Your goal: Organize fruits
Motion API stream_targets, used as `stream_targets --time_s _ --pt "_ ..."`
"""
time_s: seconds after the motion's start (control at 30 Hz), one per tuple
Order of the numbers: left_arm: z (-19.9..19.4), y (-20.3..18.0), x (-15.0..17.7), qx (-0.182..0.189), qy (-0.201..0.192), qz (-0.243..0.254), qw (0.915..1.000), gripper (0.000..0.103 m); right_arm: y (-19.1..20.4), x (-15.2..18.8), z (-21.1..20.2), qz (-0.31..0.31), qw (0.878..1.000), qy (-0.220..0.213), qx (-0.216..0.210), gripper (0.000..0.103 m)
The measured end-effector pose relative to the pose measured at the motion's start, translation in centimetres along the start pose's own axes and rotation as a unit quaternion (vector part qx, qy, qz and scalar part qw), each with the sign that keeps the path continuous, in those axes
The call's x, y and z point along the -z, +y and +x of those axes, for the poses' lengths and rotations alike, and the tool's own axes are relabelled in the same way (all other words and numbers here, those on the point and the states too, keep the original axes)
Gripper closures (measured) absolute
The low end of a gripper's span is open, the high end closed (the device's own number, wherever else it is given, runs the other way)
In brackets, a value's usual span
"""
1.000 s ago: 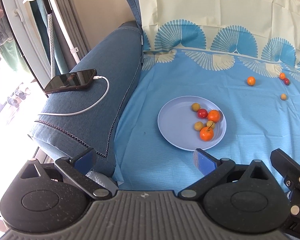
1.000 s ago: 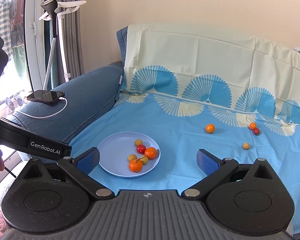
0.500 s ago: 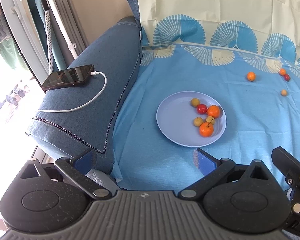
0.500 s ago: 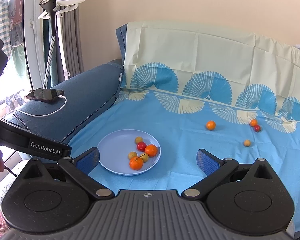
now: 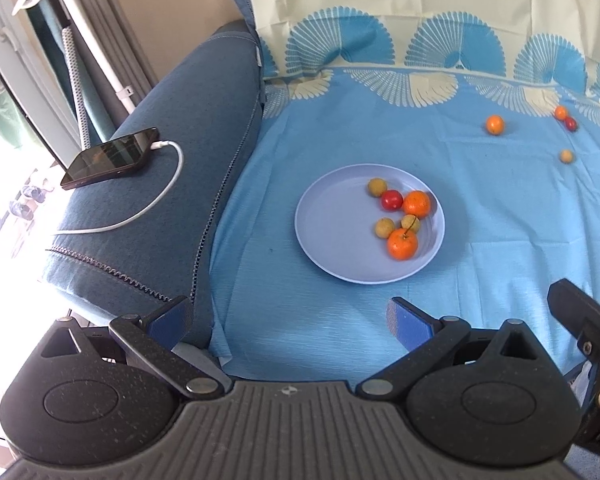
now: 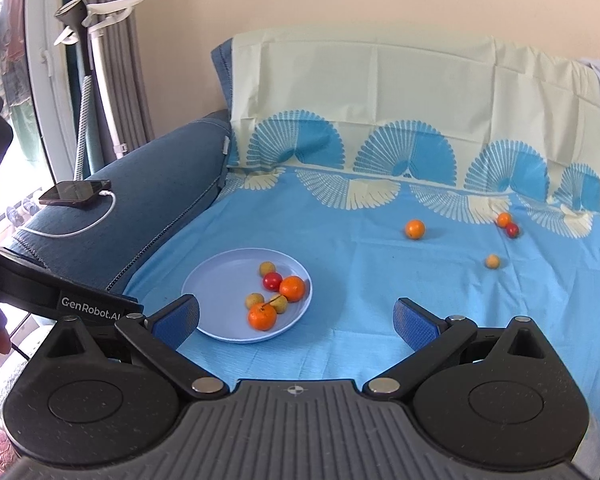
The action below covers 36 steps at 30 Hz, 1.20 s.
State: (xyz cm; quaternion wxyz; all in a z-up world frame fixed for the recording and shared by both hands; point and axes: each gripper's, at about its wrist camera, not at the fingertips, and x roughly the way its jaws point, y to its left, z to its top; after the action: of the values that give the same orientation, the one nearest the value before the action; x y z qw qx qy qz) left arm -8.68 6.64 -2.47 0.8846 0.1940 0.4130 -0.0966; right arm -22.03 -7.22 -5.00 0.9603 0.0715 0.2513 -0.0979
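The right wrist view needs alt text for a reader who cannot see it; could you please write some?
An open hand-held gripper hovers over a blue sheet, where a pale blue plate holds six small fruits. Four more fruits lie loose beyond it.

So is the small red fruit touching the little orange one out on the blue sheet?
Touching: the right wrist view shows red fruit pressed against orange fruit, no gap.

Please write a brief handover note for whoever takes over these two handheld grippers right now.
Left tongs: open, empty, short of the plate.
Right tongs: open, empty, over the plate's near edge.
Done: six fruits on the blue plate: two oranges, one red, three yellowish.
Left: four loose on the blue sheet: lone orange, small orange touching red fruit, yellowish fruit nearest. Move them to the plate.
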Motion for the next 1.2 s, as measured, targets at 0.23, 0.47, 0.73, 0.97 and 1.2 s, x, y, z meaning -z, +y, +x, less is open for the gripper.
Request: stream_targets --time_s 0.23,0.47,0.73,0.97,1.2 --pt "0.8 -2.6 -1.8 -0.005 0.013 0.021 0.9997 0.0 -2.7 0.1 1.0 0.035 0.999 -0.002 0.01 0.001" --pt "1.9 -7.3 -4.1 0.009 0.023 0.06 0.9979 0.0 -7.7 0.3 1.6 0.078 0.996 -0.006 0.049 0.001" --pt "4.0 -13.9 -8.2 0.036 0.024 0.092 0.9948 0.0 -15.7 0.4 2.8 0.13 0.984 -0.009 0.123 0.001" --pt "8.3 -20.7 -14.8 0.077 0.02 0.091 0.9927 0.0 -24.9 -1.6 6.0 0.145 0.97 -0.038 0.193 0.001" --pt "16.1 -27.0 -21.4 0.097 0.006 0.084 0.9917 0.0 -32.9 -4.2 16.6 0.11 0.973 -0.023 0.203 0.001"
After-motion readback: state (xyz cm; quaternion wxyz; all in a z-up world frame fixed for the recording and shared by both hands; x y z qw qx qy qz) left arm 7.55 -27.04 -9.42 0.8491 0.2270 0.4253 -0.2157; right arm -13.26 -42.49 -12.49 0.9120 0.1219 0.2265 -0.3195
